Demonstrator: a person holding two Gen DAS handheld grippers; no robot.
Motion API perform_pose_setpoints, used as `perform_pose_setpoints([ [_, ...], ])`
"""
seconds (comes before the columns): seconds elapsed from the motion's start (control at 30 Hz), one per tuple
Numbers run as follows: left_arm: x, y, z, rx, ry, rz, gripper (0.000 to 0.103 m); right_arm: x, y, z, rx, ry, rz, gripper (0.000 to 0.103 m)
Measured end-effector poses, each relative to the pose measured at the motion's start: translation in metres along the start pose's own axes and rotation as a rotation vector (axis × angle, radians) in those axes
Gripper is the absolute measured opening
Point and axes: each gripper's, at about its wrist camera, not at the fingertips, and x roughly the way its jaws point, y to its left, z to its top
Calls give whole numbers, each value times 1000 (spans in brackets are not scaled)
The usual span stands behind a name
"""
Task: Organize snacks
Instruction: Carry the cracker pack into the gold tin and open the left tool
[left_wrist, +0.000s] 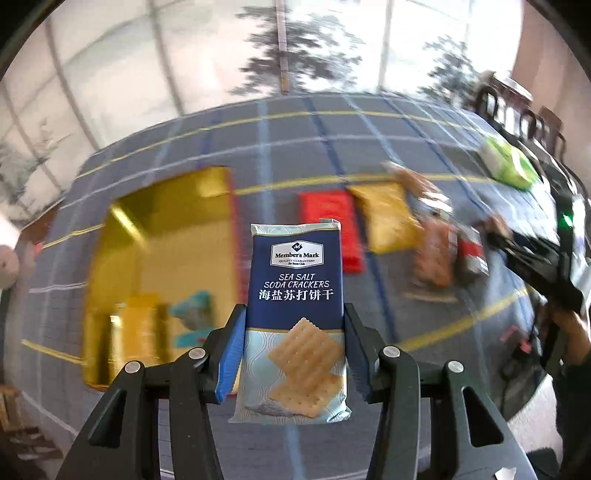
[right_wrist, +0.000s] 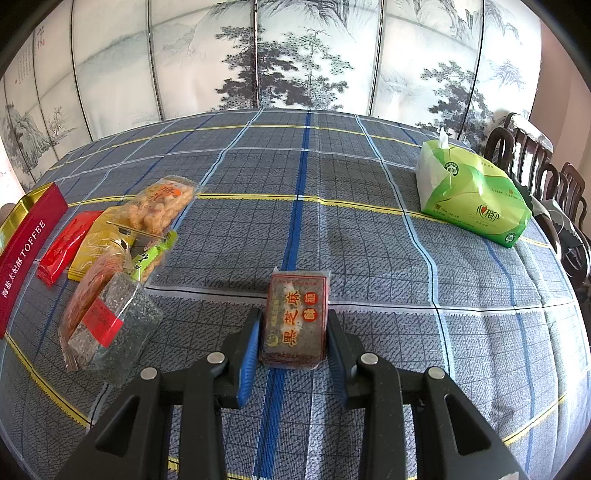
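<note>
**Two snack packs held over the checked worktop**

A gold-lined tin (left_wrist: 159, 266) with a red wall printed "TOFFEE" sits open at the left of the worktop (right_wrist: 369, 229). Inside it lie a gold packet (left_wrist: 138, 328) and a teal-and-white packet (left_wrist: 194, 314) — both too blurred to read.

The left gripper (left_wrist: 295, 350) is clamped on a blue pack of sea salt soda crackers (left_wrist: 295, 295), its blue pads pressing both long sides of the lower half. The pack stands upright between the fingers, above the cloth and just to the right of the tin in the left wrist view.

The right gripper (right_wrist: 291, 347) is closed on a small clear-wrapped black sesame bar (right_wrist: 295, 321), pads against its two sides, low over the worktop near the blue stripe. Both grippers angle steeply downward. In the left wrist view the right gripper shows at the far right edge, with part of the person's hand (left_wrist: 569, 332) below it.

Left of the sesame bar lies a loose heap — a red packet (right_wrist: 64, 247), a yellow packet (right_wrist: 99, 247), a bag of fried twists (right_wrist: 159, 206) and a clear sesame pack (right_wrist: 110, 325). A green tissue pack (right_wrist: 472, 192) sits well apart at the far right.
</note>
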Motion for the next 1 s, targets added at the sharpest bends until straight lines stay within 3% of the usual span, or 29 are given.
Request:
perform_pose_setpoints([
  [0.4,23,114,-4,-129,59,180,46,0,0,0,0,0,0,33],
  [1.0,52,134,-24,-99,122,207,46,-3,1,1,20,14,-30,33],
])
